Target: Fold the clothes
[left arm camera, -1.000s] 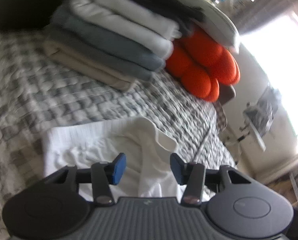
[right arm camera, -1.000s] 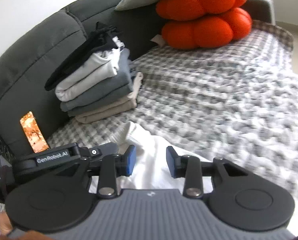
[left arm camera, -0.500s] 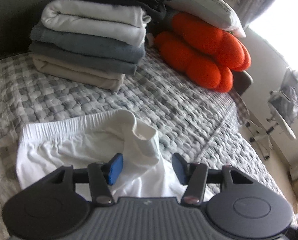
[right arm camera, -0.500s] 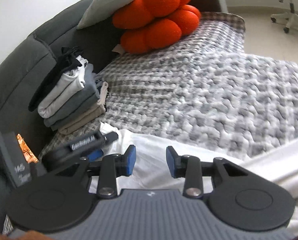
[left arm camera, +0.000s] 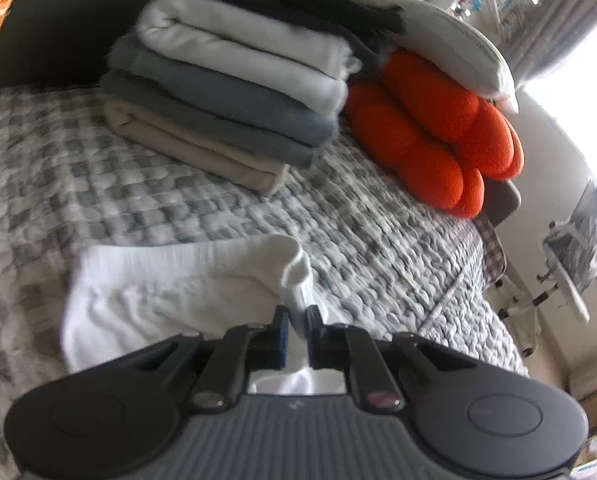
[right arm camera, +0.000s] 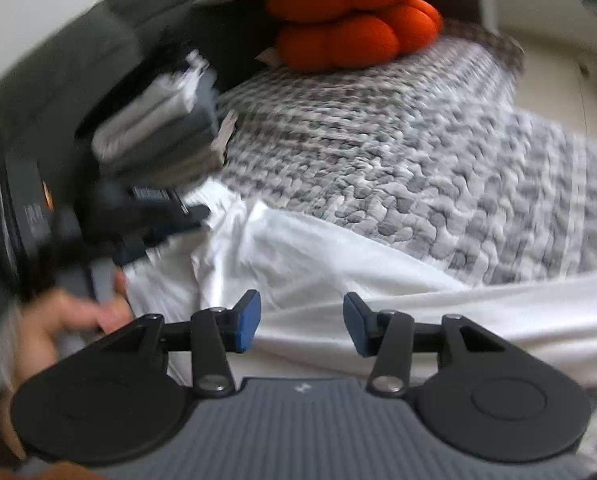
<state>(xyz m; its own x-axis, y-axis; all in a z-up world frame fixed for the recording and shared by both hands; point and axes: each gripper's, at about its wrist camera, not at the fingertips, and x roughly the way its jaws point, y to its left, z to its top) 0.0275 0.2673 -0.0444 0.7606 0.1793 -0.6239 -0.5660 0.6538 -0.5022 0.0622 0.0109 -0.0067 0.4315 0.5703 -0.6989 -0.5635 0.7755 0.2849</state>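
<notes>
A white garment (left arm camera: 170, 296) with an elastic waistband lies on the grey checked blanket (left arm camera: 98, 200). My left gripper (left arm camera: 296, 326) is shut on a raised fold of the white garment near the waistband. In the right wrist view the white garment (right arm camera: 338, 264) spreads across the blanket toward the right. My right gripper (right arm camera: 302, 320) is open and empty, just above the cloth. The left gripper (right arm camera: 154, 220) shows blurred at the left of that view, held by a hand.
A stack of folded clothes (left arm camera: 226, 92) in beige, grey, white and black stands against the dark sofa back (right arm camera: 78, 60). An orange lumpy cushion (left arm camera: 438, 132) with a grey pillow (left arm camera: 438, 48) on top lies further along. A desk chair (left arm camera: 570, 248) stands beyond the blanket's edge.
My left gripper has closed on the fold of the white garment; it was open before. My right gripper has moved low over the cloth and stays open.
</notes>
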